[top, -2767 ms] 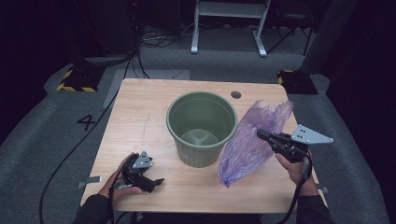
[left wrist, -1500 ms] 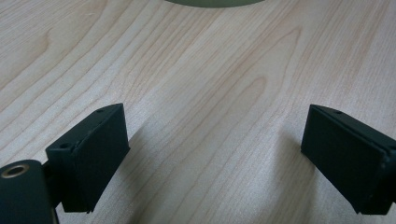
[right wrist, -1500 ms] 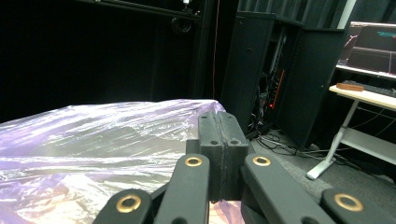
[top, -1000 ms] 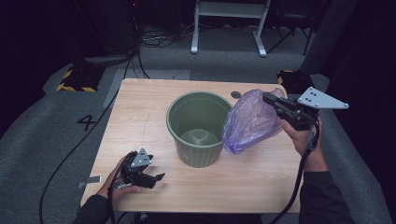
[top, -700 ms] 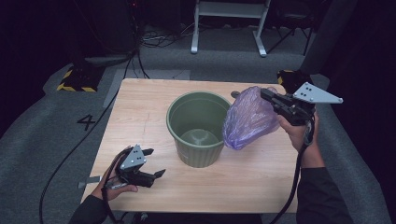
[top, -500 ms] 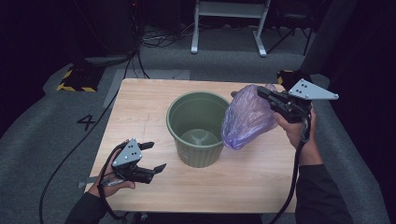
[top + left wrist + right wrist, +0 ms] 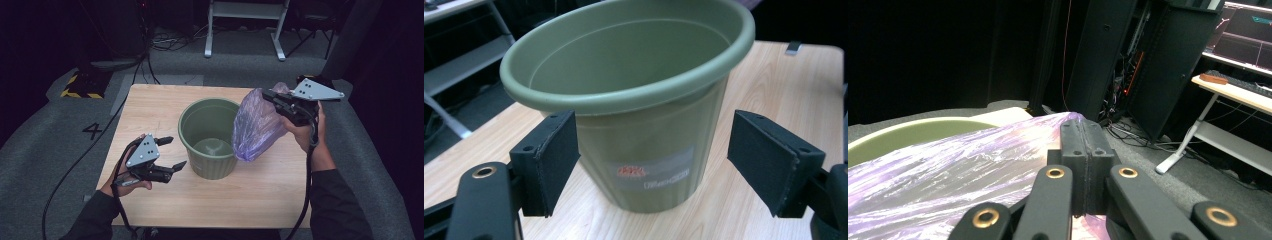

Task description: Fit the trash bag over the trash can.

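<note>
The right gripper (image 7: 270, 95) has lifted the bag (image 7: 257, 127) off the table (image 7: 150, 100), pinched shut on its rim, beside the central bin (image 7: 210, 132) for lining. The left gripper (image 7: 170, 152), empty, jaws just narrowing, faces the bin to steady it.

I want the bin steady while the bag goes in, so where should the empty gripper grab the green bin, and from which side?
Grip the rolled rim of the green bin on its near-left side, coming in from the left gripper, whose open jaws already face it. One jaw inside the wall, one outside: the body looks too wide to straddle. That side also stays away from the purple bag.
</note>
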`<state>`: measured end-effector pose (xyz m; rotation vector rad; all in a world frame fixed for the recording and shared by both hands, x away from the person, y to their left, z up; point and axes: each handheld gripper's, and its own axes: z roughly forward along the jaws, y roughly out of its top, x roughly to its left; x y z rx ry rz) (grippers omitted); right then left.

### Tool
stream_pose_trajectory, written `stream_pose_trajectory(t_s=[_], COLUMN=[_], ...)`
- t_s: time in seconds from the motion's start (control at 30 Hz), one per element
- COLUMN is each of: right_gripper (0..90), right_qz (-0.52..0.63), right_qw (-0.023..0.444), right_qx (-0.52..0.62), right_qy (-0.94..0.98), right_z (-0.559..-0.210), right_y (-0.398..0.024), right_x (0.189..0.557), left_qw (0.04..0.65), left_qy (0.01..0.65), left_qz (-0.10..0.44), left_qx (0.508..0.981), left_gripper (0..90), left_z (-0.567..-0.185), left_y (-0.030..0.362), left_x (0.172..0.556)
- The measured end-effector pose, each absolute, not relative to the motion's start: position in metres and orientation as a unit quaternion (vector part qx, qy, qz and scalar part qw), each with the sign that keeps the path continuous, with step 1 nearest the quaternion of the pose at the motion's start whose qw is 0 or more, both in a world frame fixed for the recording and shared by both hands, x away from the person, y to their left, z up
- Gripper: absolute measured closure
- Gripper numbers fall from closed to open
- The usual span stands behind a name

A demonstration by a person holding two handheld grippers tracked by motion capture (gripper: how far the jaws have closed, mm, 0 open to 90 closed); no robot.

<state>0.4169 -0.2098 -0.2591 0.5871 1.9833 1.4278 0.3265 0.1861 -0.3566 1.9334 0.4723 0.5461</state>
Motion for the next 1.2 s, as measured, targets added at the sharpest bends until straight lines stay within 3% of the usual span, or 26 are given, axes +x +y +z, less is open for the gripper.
stream_pose_trajectory(t_s=[0.13, 0.27, 0.47, 0.7, 1.2], right_gripper=[90.0, 90.0, 90.0, 90.0, 90.0], right_qz=[0.539, 0.537, 0.534, 0.526, 0.515], right_qw=[0.313, 0.317, 0.323, 0.326, 0.317], right_qx=[0.219, 0.213, 0.204, 0.193, 0.19], right_qy=[0.751, 0.752, 0.754, 0.762, 0.773], right_z=[-0.254, -0.248, -0.239, -0.236, -0.247], right_y=[-0.201, -0.191, -0.174, -0.155, -0.142], right_x=[0.421, 0.424, 0.427, 0.431, 0.429], left_qw=[0.517, 0.517, 0.566, 0.551, 0.523], left_qy=[0.194, 0.214, 0.201, 0.17, 0.139], left_qz=[0.248, 0.204, 0.191, 0.188, 0.19], left_qx=[0.796, 0.803, 0.776, 0.795, 0.819], left_gripper=[24.3, 21.6, 21.5, 19.7, 16.5], left_z=[-0.354, -0.352, -0.32, -0.3, -0.304], left_y=[0.187, 0.189, 0.191, 0.155, 0.079], left_x=[0.334, 0.347, 0.348, 0.351, 0.355])
